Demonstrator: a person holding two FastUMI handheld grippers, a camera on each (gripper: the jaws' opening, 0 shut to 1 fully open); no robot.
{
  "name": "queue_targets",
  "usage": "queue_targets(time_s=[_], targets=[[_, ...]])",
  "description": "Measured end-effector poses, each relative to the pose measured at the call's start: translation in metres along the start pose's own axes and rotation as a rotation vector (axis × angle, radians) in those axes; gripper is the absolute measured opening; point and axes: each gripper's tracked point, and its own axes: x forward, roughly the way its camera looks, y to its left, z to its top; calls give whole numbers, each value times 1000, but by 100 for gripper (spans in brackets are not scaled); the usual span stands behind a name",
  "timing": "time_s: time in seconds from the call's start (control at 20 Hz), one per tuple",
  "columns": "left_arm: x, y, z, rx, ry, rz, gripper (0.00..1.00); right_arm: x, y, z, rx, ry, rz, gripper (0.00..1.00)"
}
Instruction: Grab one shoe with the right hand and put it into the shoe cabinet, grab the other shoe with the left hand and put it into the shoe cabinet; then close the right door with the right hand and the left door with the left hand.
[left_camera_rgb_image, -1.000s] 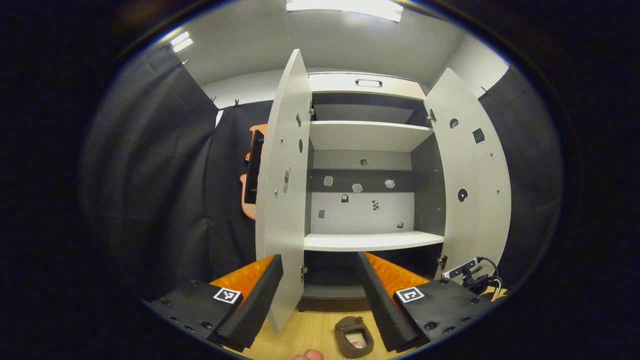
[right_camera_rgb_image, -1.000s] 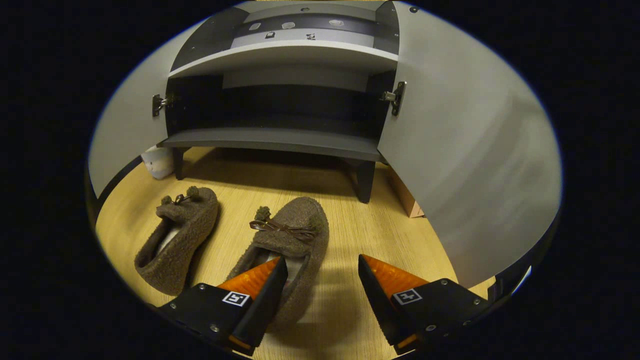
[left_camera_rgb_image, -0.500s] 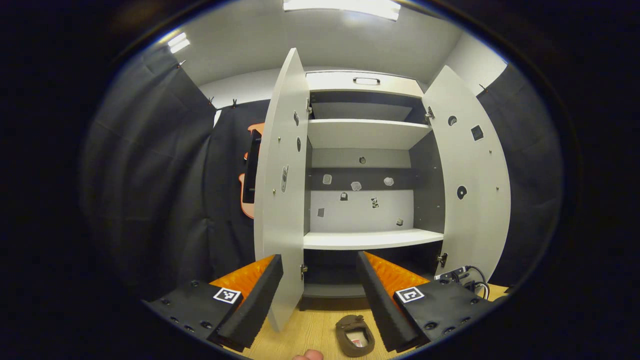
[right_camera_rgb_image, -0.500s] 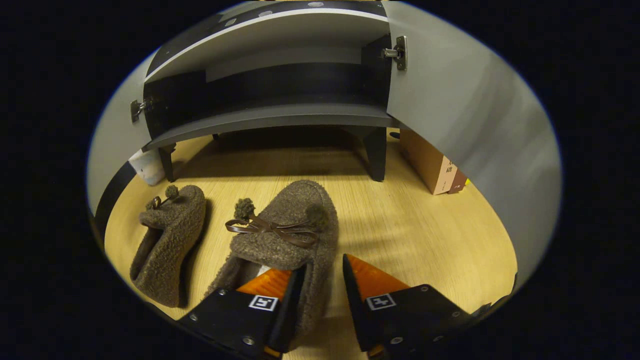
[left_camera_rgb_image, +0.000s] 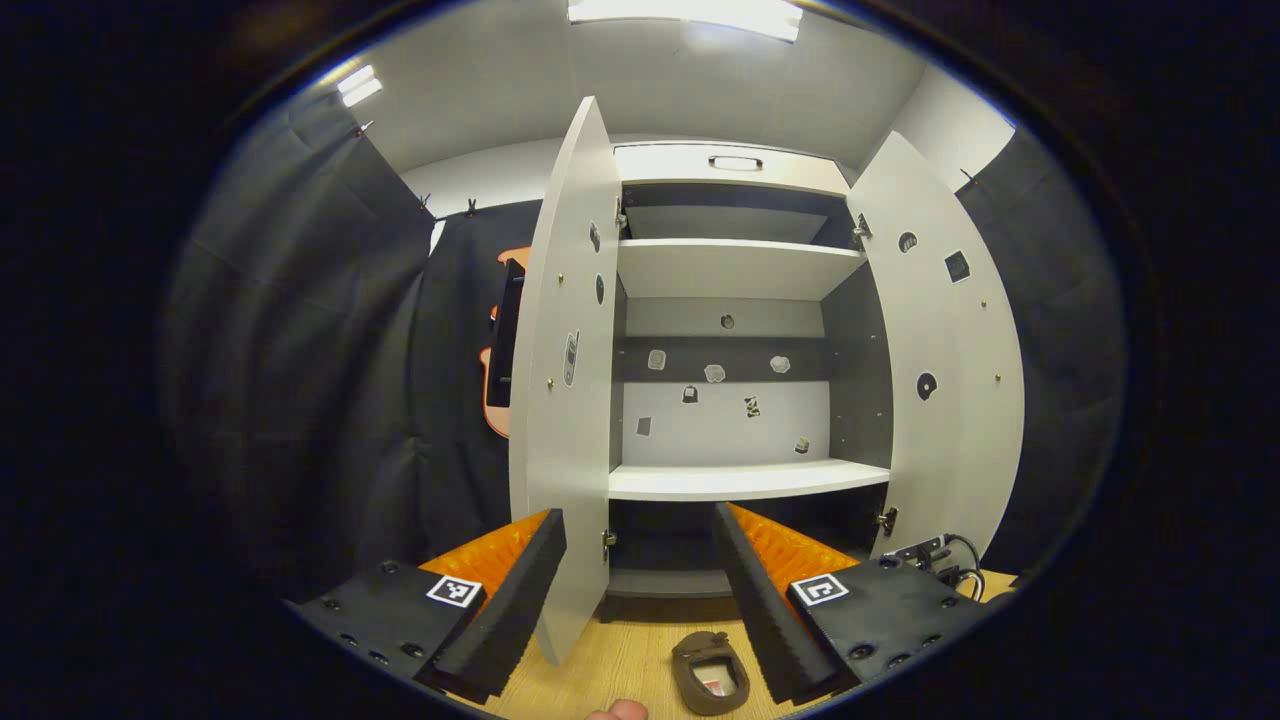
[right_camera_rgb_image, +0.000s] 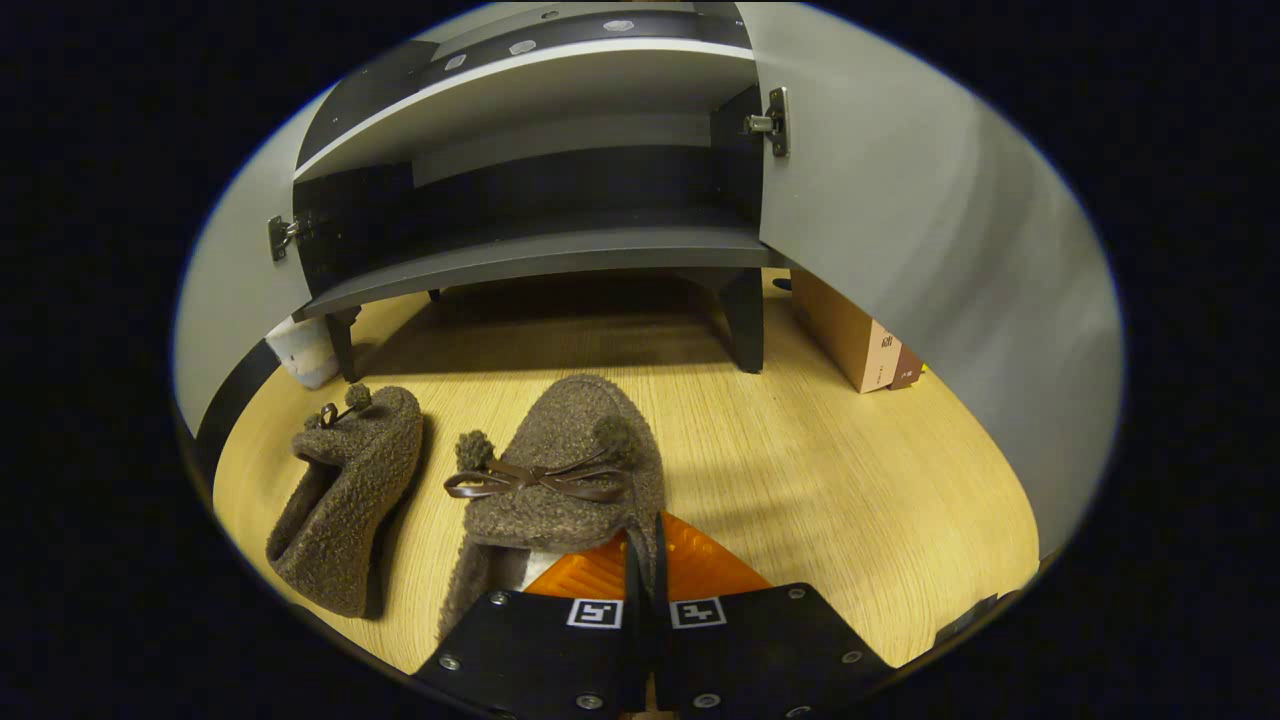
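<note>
- Pale wood flooring (right_camera_rgb_image: 850, 480) ran up to the foot of the shoe cabinet (right_camera_rgb_image: 540, 255), and both brown fuzzy shoes sat on it in front of the dark bottom shelf.
- In the right gripper view, the nearer shoe (right_camera_rgb_image: 560, 480) lay toe toward the cabinet, a thin bow across its top, with the right gripper (right_camera_rgb_image: 645, 560) clamped on the side wall of its opening (one finger inside the shoe, one outside, nearly together).
- Just beside it on the left lay the other shoe (right_camera_rgb_image: 345, 510), apart from it and untouched.
- Right door (right_camera_rgb_image: 930, 270) and left door (right_camera_rgb_image: 225, 300) both stood open.
- A cardboard box (right_camera_rgb_image: 850, 335) rested on the floor behind the right door, near the cabinet leg.
- In the left gripper view, the left gripper (left_camera_rgb_image: 640, 560) hung higher with its fingers spread wide and empty, facing the open cabinet with its pale shelves (left_camera_rgb_image: 745, 480); one shoe (left_camera_rgb_image: 708, 672) showed on the floor below.
- Black cloth (left_camera_rgb_image: 300, 380) hung to the cabinet's left.
</note>
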Motion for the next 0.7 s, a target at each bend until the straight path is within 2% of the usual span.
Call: queue_targets(time_s=[0.15,0.25,0.4,0.65,0.7], targets=[[-1,-2,-2,-13,1,-6,96,-23,-1,12,-10,-64,3,2],[2,-4,-3,-23,-1,-13,99,-49,2,18,2,-98,15,2],[4,-7,-5,-32,-3,-22,96,-92,9,36,-14,-168,24,3],[6,-14,-12,-42,7,-44,96,-192,30,113,-67,-340,49,2],[6,-16,-14,-41,9,-48,99,-208,35,133,-76,-388,53,2]])
